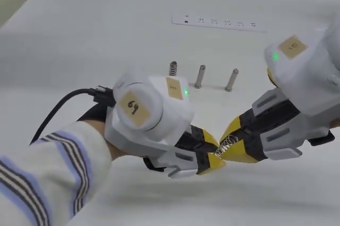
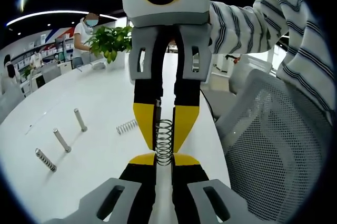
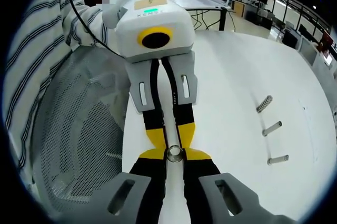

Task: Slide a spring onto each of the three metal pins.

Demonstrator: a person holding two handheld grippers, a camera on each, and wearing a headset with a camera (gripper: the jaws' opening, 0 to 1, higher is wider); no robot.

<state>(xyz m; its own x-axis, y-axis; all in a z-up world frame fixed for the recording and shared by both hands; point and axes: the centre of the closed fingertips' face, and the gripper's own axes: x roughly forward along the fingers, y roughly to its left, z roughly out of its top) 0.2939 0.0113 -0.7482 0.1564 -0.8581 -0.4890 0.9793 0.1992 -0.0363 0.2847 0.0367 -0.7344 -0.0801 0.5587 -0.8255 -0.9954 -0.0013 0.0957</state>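
Head view has my two tools nose to nose low over the bench (image 1: 79, 50), with the spring (image 1: 227, 142) bridging the tips. My left tool (image 1: 212, 158) is closed down almost all the way and nips one end of the coil. My right tool (image 1: 232, 142) is closed to about the coil's width, with the spring lying lengthwise between its jaws. So it looks like a hand-over, and that's where I reckon this bites me: two grips on one bouncy little thing, and if one side lets go while the coil is squashed or bent, it could ping off across the bench. Pull apart with both clamped and I'd probably stretch it. Left gripper view shows the dressed pin (image 2: 45, 159) with its coil on, the middle pin (image 2: 61, 139) and end pin (image 2: 80, 119) bare, and a spare spring (image 2: 126, 126) lying on the bench near the end pin. Other worry: a grip along the length may leave the open end blocked by the jaws, so it won't thread onto a pin, or I bump a pin lining it up.
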